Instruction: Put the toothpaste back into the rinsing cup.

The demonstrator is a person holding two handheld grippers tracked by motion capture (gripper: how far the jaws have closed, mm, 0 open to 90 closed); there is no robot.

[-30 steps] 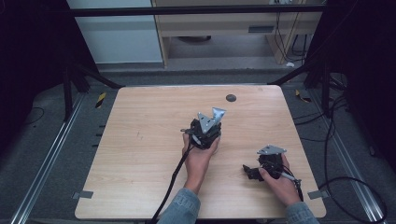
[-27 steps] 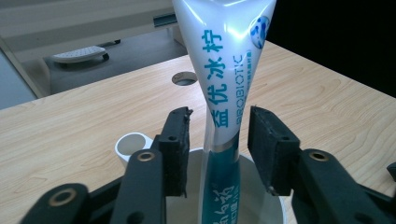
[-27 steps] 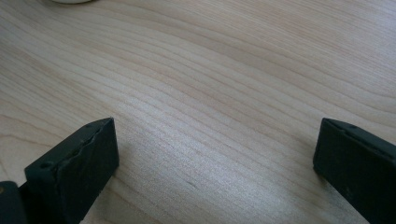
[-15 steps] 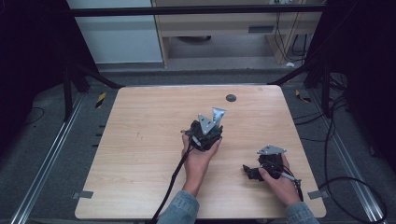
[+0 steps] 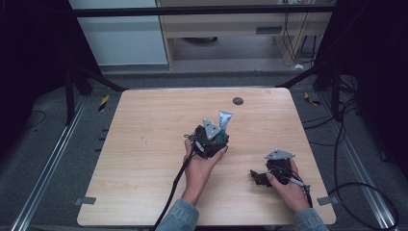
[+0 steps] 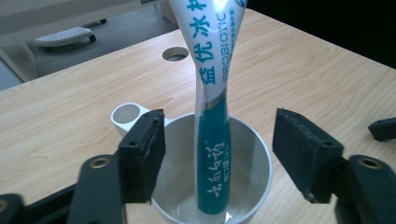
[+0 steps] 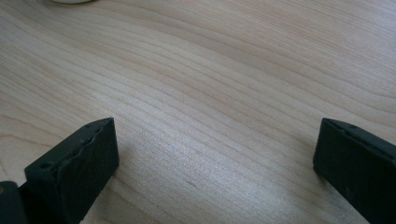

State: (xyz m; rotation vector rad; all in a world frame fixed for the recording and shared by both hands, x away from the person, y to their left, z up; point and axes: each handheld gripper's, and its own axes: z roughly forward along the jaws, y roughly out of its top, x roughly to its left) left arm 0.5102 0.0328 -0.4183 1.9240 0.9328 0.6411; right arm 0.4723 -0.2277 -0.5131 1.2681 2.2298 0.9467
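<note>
A white and teal toothpaste tube (image 6: 212,154) stands cap down in a white cup (image 6: 261,161) on the wooden table (image 5: 144,144). My left gripper (image 6: 224,154) is open around the tube, its pads (image 6: 144,149) clear of it on both sides; the jaws have just been opening. From the high view, the left gripper (image 5: 211,137) sits near the table's middle with the tube's top (image 5: 224,118) rising just beyond it. My right gripper (image 5: 257,177) rests low at the front right, its jaws pointing left. In the right gripper view the right gripper (image 7: 215,158) stands open over bare wood.
A round cable hole (image 5: 237,100) lies in the table beyond the cup, also visible as a hole (image 6: 175,53) behind the tube. A cable (image 5: 175,187) trails from the left gripper toward the front edge. Dark floor, rails and cables surround the table.
</note>
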